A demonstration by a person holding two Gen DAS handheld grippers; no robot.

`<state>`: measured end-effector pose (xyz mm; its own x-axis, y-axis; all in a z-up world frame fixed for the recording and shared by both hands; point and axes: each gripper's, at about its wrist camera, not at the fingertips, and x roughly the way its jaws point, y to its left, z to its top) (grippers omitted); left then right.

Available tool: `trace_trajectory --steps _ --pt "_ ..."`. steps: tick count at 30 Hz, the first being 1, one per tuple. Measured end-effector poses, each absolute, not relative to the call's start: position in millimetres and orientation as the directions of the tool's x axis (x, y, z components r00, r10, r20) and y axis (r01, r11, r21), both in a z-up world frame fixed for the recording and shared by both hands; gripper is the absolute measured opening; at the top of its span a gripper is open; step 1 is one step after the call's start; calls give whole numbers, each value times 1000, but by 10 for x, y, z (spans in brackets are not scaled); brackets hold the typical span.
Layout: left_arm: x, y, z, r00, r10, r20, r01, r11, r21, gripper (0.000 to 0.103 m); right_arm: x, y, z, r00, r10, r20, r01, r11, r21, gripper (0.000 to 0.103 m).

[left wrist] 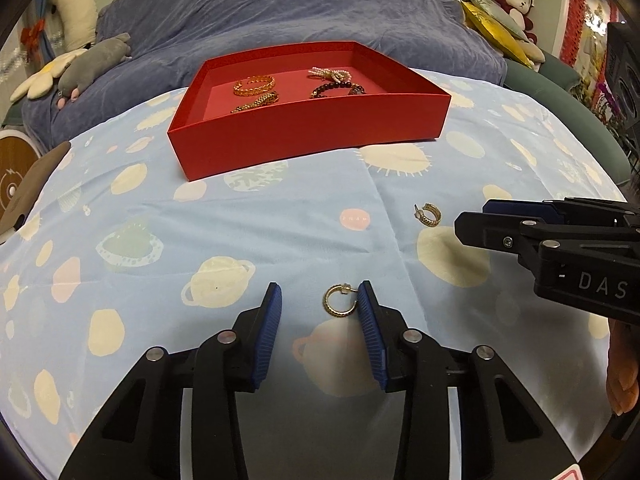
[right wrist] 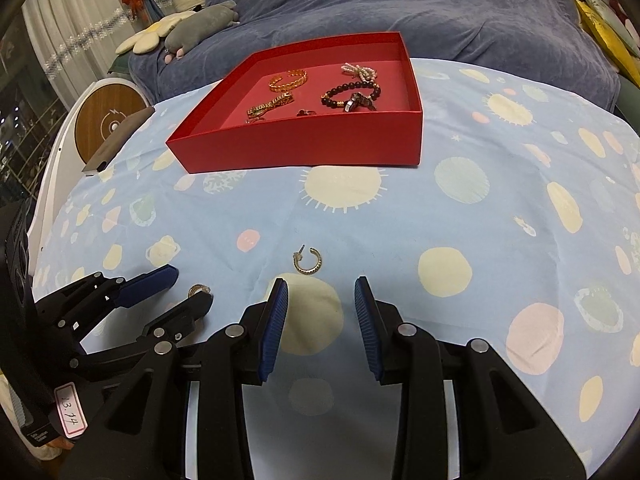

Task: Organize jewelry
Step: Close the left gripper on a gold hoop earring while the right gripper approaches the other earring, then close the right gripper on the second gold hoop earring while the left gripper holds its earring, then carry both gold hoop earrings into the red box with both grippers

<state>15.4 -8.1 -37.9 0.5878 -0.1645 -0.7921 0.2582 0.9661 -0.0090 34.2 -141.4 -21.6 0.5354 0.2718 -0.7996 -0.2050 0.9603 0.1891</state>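
Note:
A red tray (left wrist: 304, 140) (right wrist: 296, 148) stands at the far side of the table, holding a gold bangle (left wrist: 256, 85), a gold chain (left wrist: 258, 103), a dark bead bracelet (left wrist: 336, 90) and a pearl piece (left wrist: 330, 74). One gold hoop earring (left wrist: 338, 301) (right wrist: 199, 290) lies on the cloth between the pads of my left gripper (left wrist: 320, 296) (right wrist: 186, 285), close to the right pad; the jaws stand apart around it. A second hoop earring (right wrist: 307, 262) (left wrist: 428, 214) lies just beyond the tips of my right gripper (right wrist: 321, 286) (left wrist: 472, 216), which is open and holds nothing.
A blue planet-print cloth (left wrist: 280, 220) covers the table. A dark flat slab (right wrist: 120, 140) rests at its left edge beside a round wood-topped device (right wrist: 106, 120). Behind the table, a sofa under a blue blanket (left wrist: 280, 12) carries plush toys (left wrist: 96, 64).

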Motion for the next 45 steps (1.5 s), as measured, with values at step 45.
trace_trajectory --steps 45 --pt "320 175 -203 581 -195 -790 184 977 -106 14 478 -1280 -180 572 247 -782 -222 965 142 17"
